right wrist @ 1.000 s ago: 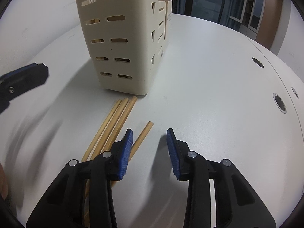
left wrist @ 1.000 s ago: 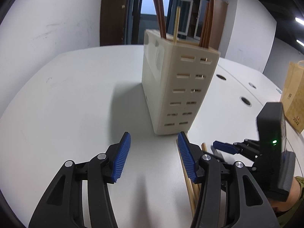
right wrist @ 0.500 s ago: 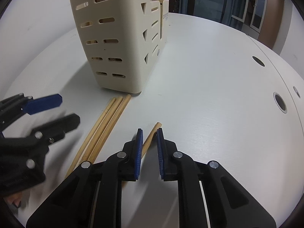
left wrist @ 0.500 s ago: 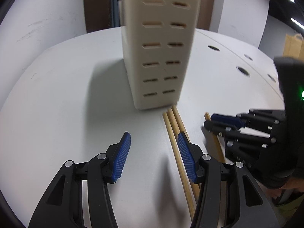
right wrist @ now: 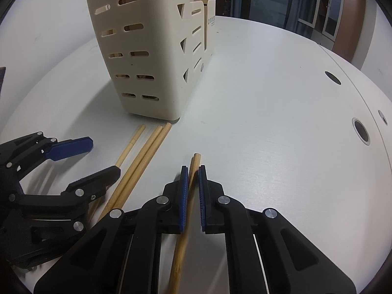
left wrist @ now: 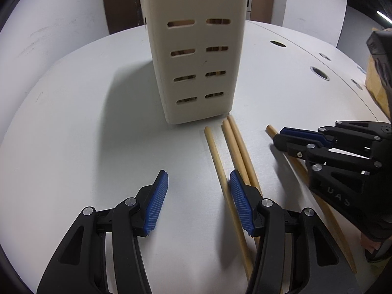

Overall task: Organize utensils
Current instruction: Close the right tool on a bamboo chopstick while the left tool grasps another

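Observation:
A cream slotted utensil holder (left wrist: 201, 61) (right wrist: 147, 56) stands upright on the white table. Three pale wooden chopsticks (left wrist: 235, 147) (right wrist: 147, 156) lie side by side just in front of it. My left gripper (left wrist: 198, 178) (right wrist: 104, 158) is open low over the table; the leftmost chopstick (left wrist: 215, 152) runs just inside its right finger, and no pad presses on it. A fourth chopstick (right wrist: 194, 164) (left wrist: 270, 129) lies apart to the right. My right gripper (right wrist: 193, 171) (left wrist: 278, 138) is shut on it, both blue pads pressing its sides, and its tip pokes out ahead.
The white table (right wrist: 269, 98) has round cable holes (right wrist: 361, 132) along its right side. A brown paper bag (left wrist: 374, 83) stands at the far right edge. Doors and cabinets lie beyond the table.
The right gripper's jaws closed from open onto the lone chopstick. The left gripper came down and nearer the three chopsticks, swinging to face the holder's slotted end.

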`<action>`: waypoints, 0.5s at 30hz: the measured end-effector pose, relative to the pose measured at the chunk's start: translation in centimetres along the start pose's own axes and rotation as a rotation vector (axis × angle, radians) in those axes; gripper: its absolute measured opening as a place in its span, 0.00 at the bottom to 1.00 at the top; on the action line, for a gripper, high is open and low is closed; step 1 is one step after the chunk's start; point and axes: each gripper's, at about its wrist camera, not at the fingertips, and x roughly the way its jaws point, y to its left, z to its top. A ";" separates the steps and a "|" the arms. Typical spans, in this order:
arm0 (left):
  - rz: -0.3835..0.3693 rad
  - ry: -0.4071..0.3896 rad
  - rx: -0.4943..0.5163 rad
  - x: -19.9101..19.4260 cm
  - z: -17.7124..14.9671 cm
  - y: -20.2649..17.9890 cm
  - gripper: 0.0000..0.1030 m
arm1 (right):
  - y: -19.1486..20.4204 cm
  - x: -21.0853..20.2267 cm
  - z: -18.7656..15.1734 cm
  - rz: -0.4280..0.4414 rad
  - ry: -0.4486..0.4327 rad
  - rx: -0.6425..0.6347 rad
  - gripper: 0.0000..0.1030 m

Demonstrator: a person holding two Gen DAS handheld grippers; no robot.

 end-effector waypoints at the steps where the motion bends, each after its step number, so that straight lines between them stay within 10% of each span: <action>1: 0.002 0.001 -0.001 0.0 0.1 0.0 0.52 | 0.0 0.0 0.0 0.000 0.000 0.000 0.09; 10: 0.001 0.043 0.002 -0.2 0.6 0.7 0.53 | -0.1 0.0 0.0 0.000 0.000 -0.002 0.09; 15: 0.007 0.079 0.001 0.0 1.4 1.0 0.27 | -0.1 -0.1 -0.1 0.003 0.002 0.001 0.09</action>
